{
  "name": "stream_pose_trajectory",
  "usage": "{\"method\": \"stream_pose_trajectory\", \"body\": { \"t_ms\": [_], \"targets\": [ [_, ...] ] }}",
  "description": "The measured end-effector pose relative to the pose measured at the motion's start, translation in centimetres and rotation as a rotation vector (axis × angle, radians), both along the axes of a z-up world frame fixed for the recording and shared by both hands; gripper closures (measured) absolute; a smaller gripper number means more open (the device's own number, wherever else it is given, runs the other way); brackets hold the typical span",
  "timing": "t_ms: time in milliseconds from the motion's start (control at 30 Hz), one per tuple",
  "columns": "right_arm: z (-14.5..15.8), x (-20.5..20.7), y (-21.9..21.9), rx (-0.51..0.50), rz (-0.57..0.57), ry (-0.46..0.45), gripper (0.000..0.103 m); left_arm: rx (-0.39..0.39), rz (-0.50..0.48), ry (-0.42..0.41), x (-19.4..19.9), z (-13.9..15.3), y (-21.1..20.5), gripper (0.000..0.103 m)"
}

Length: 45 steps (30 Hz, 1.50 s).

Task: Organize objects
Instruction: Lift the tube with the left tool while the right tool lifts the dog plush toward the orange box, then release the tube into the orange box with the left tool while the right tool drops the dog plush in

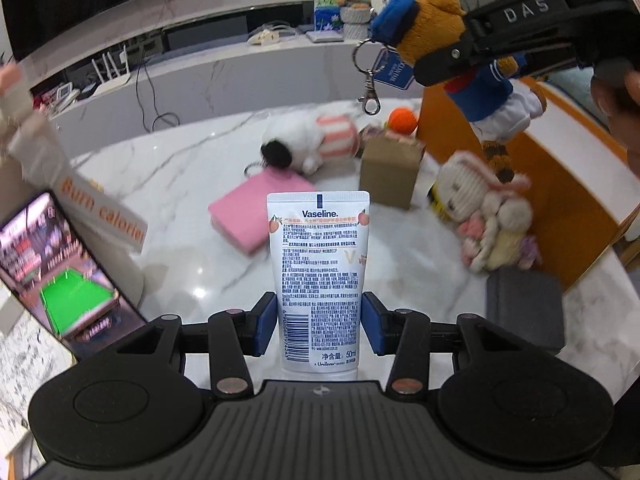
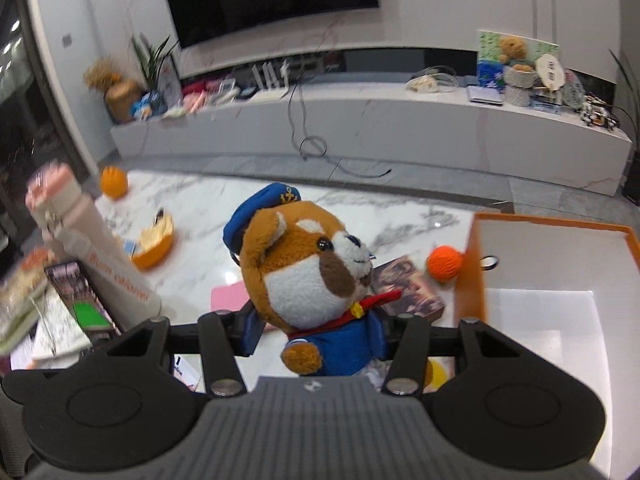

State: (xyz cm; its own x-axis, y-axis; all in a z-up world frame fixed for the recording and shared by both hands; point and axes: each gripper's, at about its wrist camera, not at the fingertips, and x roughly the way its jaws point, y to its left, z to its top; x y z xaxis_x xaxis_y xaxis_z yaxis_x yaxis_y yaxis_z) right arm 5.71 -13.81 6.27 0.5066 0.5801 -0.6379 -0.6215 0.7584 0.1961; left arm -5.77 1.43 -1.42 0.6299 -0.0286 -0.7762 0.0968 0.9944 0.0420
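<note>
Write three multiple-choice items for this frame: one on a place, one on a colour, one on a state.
1. Where is the pink notebook?
A. lying on the marble table
B. inside the orange box
C. in a gripper

2. What colour is the plush dog's cap?
A. red
B. blue
C. green

3. What does the left gripper hold?
A. nothing
B. the knitted orange ball
C. the Vaseline tube

Key: 1 A, it lies flat on the marble table; 2 B, blue with a gold anchor; 3 C, both pads press the tube's sides.
</note>
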Motion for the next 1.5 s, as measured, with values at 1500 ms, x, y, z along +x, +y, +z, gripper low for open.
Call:
{"method": "stream_pose_trajectory", "body": {
  "t_ms": [1500],
  "targets": [
    [-2.8,4.0,-22.6,-0.039,-0.369,0.123,0.050,-0.120,-0.215,-0.019,9.7,1.3,-22.1,0.050]
  ]
}}
